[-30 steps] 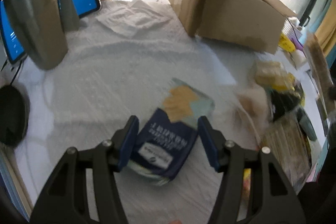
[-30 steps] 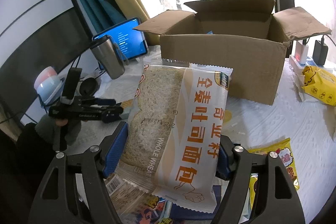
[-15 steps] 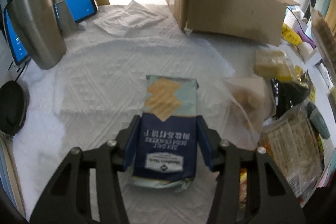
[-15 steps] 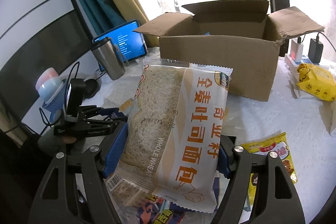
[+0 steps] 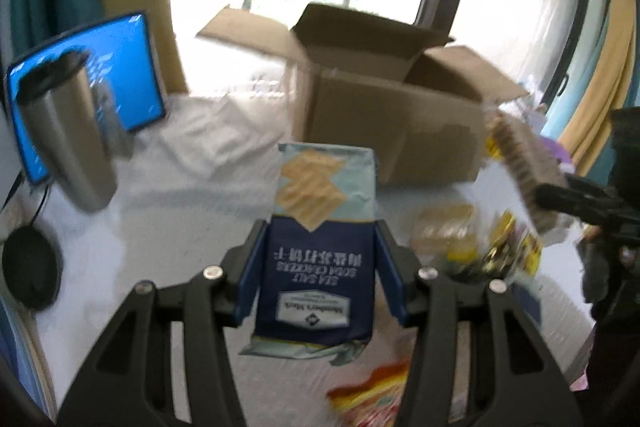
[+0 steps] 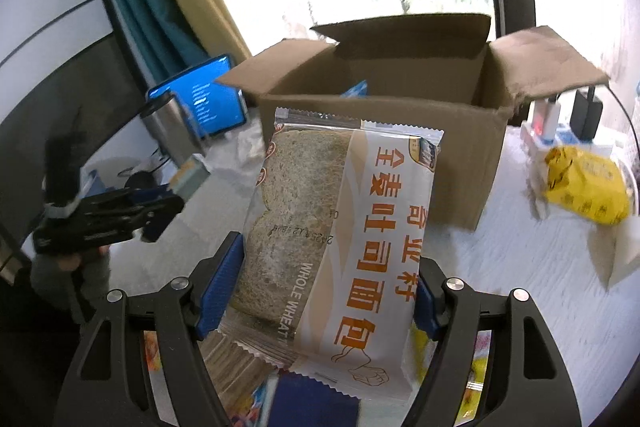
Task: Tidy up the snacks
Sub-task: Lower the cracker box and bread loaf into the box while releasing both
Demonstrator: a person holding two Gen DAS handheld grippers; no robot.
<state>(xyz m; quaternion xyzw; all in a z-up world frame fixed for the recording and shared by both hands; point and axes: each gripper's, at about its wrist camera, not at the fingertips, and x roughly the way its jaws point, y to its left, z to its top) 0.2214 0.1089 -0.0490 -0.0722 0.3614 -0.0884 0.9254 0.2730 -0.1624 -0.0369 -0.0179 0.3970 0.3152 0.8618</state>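
Note:
My left gripper is shut on a blue and pale soda cracker pack and holds it upright above the table. My right gripper is shut on a whole wheat bread packet and holds it up in front of the open cardboard box. The box also shows in the left wrist view, behind the crackers. The left gripper with the crackers shows at the left of the right wrist view.
A steel tumbler and a blue-screen tablet stand at the left. Loose snack packs lie at the right of the white cloth. A yellow pack and chargers sit right of the box.
My left gripper closed on the cracker pack and lifted it off the table, tilting up toward the box. My right gripper moved the bread packet closer to the box.

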